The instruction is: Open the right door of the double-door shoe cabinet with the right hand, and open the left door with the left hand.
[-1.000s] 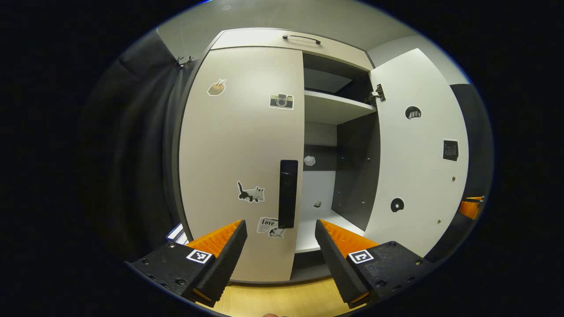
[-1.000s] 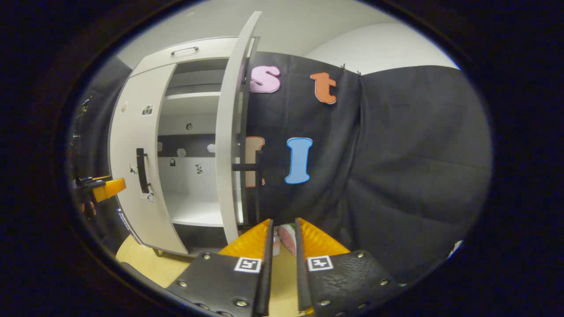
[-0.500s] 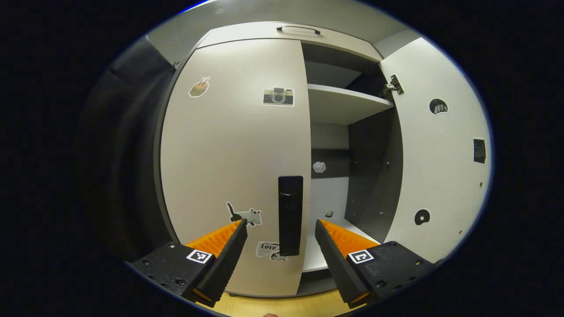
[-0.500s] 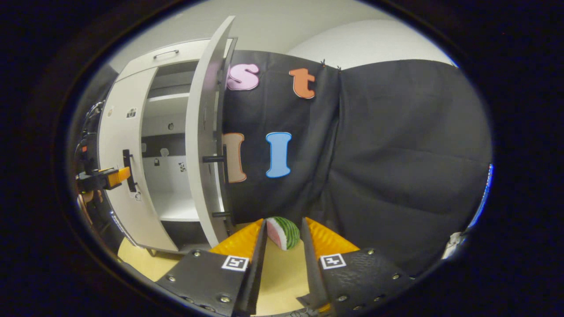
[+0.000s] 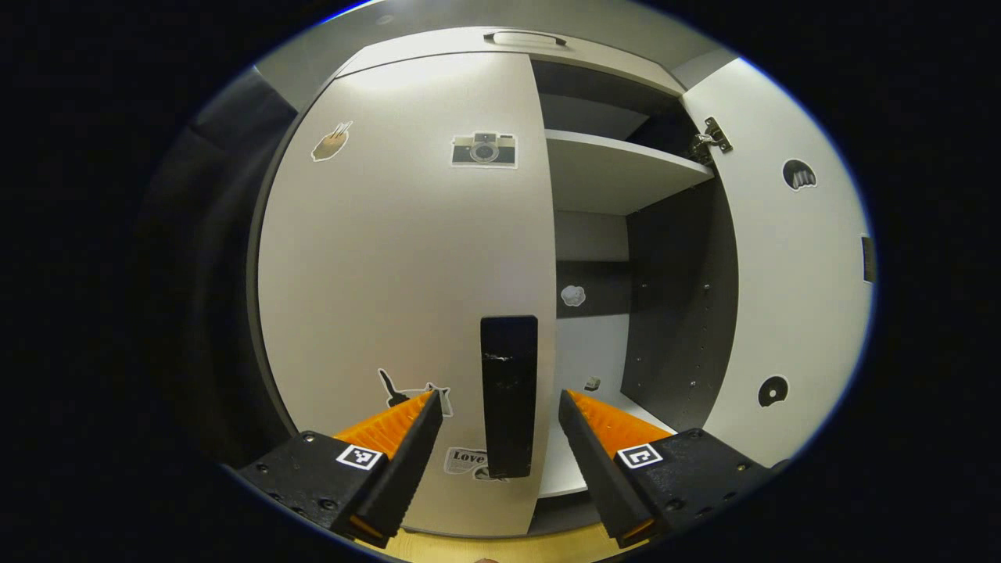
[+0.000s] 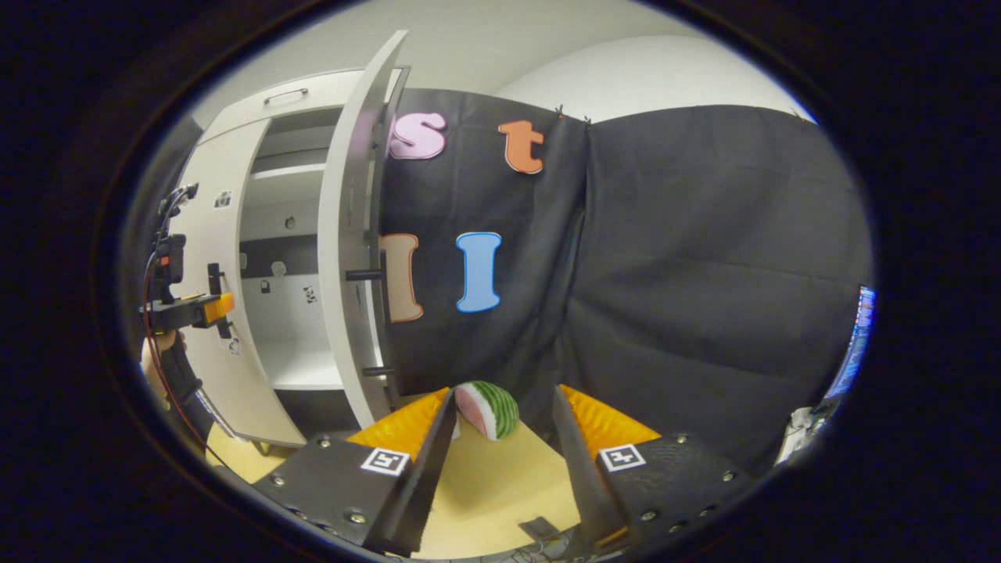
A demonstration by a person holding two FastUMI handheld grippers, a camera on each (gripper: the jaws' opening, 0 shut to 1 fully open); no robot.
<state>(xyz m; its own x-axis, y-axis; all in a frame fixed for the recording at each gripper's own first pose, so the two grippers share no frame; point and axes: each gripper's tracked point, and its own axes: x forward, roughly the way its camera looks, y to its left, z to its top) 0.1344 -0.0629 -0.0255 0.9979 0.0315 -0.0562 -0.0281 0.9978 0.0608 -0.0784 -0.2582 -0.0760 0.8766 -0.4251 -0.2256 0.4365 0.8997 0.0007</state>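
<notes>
**Right door open, left door shut; left gripper at the handle**

Shoe cabinet (image 5: 438,62): stands at the left end of the tabletop (image 6: 493,477), legs near the tabletop's front edge. A drawer with a bar pull sits above both doors.

Right door (image 5: 790,274): swung wide open, its inner face showing in the left gripper view, hinge at top. In the right gripper view it stands edge-on (image 6: 344,258). A pale shelf (image 5: 618,168) and a dark side panel show inside.

Left door (image 5: 407,266): shut. It carries stickers, among them a camera sticker (image 5: 484,148). Its black upright handle (image 5: 508,395) sits by the door's inner edge.

Left gripper (image 5: 500,410): fingers spread wide, one either side of the handle, gripping nothing; contact with the handle cannot be told. From the right gripper view it shows level with the handle (image 6: 195,309), held in a hand.

Right gripper (image 6: 500,407): fingers wide apart, holding nothing, above the tabletop. A watermelon slice (image 6: 489,407) lies on the tabletop beyond the fingertips, near the open door's foot.
</notes>
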